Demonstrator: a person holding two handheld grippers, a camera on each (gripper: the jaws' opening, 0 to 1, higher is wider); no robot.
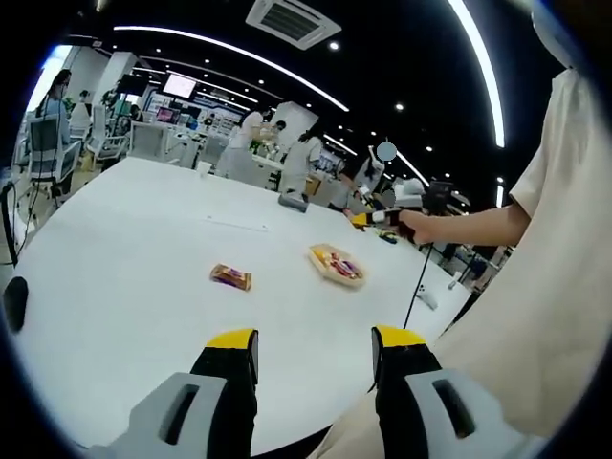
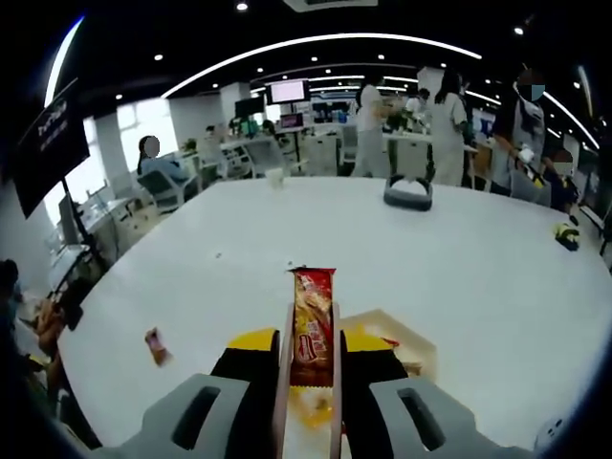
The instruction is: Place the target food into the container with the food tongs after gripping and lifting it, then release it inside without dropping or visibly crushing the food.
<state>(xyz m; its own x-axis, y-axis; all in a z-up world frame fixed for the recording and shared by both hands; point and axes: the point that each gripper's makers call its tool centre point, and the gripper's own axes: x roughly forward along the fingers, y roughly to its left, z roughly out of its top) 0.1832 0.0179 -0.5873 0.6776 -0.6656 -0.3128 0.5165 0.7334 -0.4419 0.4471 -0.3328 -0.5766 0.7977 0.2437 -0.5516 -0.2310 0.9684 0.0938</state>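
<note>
A: Start close. What's the right gripper (image 2: 311, 356) doing?

B: In the right gripper view its jaws are drawn in on a pair of pale tongs (image 2: 283, 382), and the tongs pinch a snack bar (image 2: 313, 325) in a red and orange wrapper. The bar stands up between the two blades, lifted off the bench (image 2: 478, 277).

A: Any writing on the wrapper?

B: There is print on it, but it is too blurred to read.

A: And below the bar?

B: A shallow pale tray (image 2: 413, 346) sits just behind the jaws, partly hidden by them, with something small and red at its edge. The bar is above its near side, not lying in it.

A: The left gripper (image 1: 316, 346)?

B: In the left gripper view its yellow-tipped jaws stand wide apart with nothing between them, above the near bench edge (image 1: 115, 287).

A: Further out?

B: In that view a wrapped snack (image 1: 230, 277) lies alone on the bench, and to its right, apart from it, is the tray (image 1: 337, 265) with wrapped pieces inside. Beyond the tray a hand (image 1: 413, 226) holds the other gripper. In the right gripper view a small wrapped snack (image 2: 157, 346) lies off to the left, well apart from the tray.

A: Far end?

B: A dark basket (image 2: 408, 192) with something white in it, a white cup (image 2: 275, 177), then people standing at desks and a lit screen (image 2: 288, 92) whose text cannot be read.
</note>
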